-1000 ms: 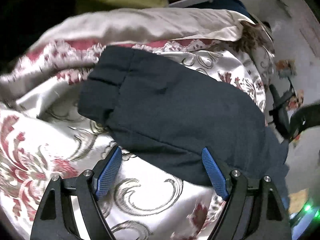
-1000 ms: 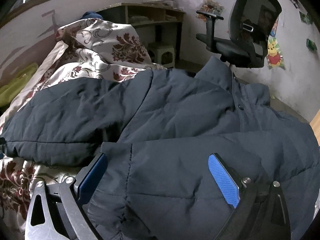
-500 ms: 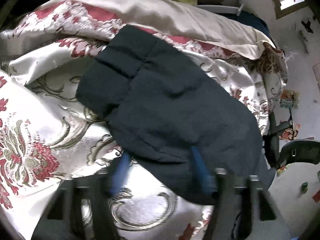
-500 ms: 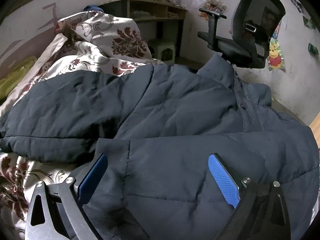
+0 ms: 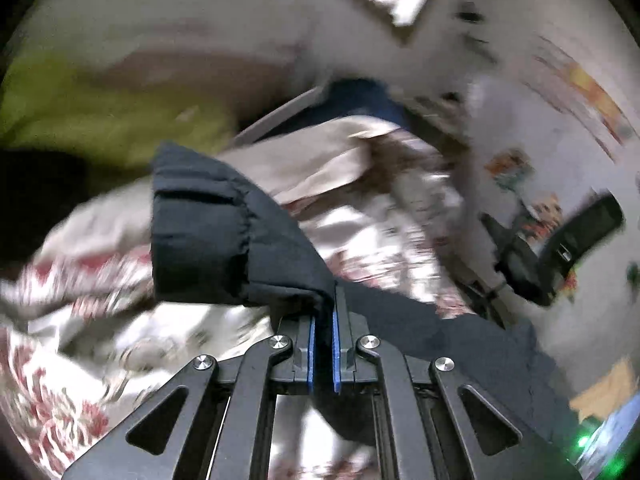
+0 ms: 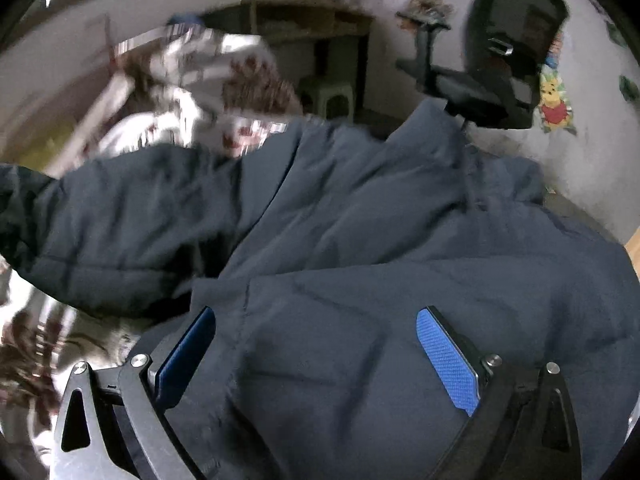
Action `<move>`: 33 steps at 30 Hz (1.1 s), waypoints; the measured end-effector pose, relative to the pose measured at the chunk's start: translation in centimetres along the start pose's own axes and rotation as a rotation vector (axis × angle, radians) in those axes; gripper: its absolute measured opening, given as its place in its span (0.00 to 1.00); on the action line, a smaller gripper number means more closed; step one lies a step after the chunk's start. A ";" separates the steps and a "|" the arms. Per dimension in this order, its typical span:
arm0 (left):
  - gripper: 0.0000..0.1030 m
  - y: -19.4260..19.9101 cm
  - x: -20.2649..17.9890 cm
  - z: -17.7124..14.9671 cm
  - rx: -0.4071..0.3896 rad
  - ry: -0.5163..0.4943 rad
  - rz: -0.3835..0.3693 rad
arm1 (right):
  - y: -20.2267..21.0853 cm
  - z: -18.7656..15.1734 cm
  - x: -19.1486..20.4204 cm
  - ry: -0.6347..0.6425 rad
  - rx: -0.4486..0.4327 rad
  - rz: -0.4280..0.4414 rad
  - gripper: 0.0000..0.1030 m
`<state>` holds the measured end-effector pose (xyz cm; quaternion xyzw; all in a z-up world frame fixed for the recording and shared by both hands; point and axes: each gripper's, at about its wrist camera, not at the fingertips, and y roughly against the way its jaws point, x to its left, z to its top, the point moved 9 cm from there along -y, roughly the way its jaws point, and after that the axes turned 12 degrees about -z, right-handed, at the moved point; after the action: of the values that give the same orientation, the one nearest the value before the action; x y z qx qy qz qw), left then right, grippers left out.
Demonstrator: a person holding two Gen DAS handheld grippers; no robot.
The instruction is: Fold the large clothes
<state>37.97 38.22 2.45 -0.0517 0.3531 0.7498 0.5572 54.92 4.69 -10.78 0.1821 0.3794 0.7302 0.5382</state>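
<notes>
A dark navy padded jacket point(image 6: 360, 216) lies spread on a bed with a floral cover point(image 5: 120, 332). My left gripper point(image 5: 324, 320) is shut on the jacket's sleeve point(image 5: 208, 232) and holds it lifted off the cover, the cuff end sticking up to the left. My right gripper point(image 6: 316, 344) is open, its blue pads point(image 6: 448, 356) spread just above the jacket's body, holding nothing. In the right wrist view the lifted sleeve point(image 6: 100, 208) stretches off to the left.
A black office chair point(image 6: 500, 48) stands by the wall at the right; it also shows in the left wrist view point(image 5: 568, 240). A desk point(image 6: 304, 24) and a green stool point(image 6: 332, 92) stand beyond the bed. A yellow-green cloth point(image 5: 80, 112) lies at the far left.
My left gripper has closed on the sleeve and raised it off the bed cover. The right gripper stays open over the jacket body, nearly still.
</notes>
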 end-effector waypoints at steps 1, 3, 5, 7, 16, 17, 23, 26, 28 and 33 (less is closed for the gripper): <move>0.04 0.0 -1.7 0.2 -0.008 -0.044 -0.021 | 1.0 0.1 -1.3 -0.019 -0.018 -0.004 0.99; 0.04 0.2 -6.2 0.4 -0.026 -0.148 -0.086 | 2.9 0.1 -3.6 -0.045 -0.053 -0.015 0.99; 0.04 0.5 -10.9 -0.2 -0.025 -0.229 -0.172 | 4.6 0.1 -5.6 -0.063 -0.082 -0.031 0.99; 0.04 0.5 -14.8 -1.3 -0.014 -0.295 -0.240 | 6.5 -0.2 -7.6 -0.076 -0.106 -0.052 0.99; 0.04 -1.3 -28.7 -9.3 0.153 -0.449 -0.512 | 11.4 -2.0 -18.0 -0.163 -0.102 -0.177 0.99; 0.04 -1.5 -29.7 -10.5 0.177 -0.467 -0.530 | 11.7 -2.2 -18.8 -0.165 -0.099 -0.187 0.99; 0.04 -3.6 -34.0 -17.8 0.315 -0.541 -0.576 | 13.2 -4.3 -23.0 -0.256 -0.079 -0.155 0.99; 0.04 -4.9 -35.3 -21.2 0.379 -0.589 -0.576 | 13.2 -5.3 -24.1 -0.318 -0.057 -0.128 0.99; 0.04 -5.7 -36.1 -23.4 0.427 -0.618 -0.587 | 13.1 -5.9 -24.7 -0.346 -0.050 -0.123 0.99; 0.04 -6.5 -37.2 -28.0 0.516 -0.674 -0.614 | 12.8 -7.2 -25.5 -0.404 -0.037 -0.111 0.99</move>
<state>48.65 -7.13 -3.97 0.2303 0.2963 0.4156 0.8285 50.78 -23.19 -2.22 0.2936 0.2599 0.6549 0.6460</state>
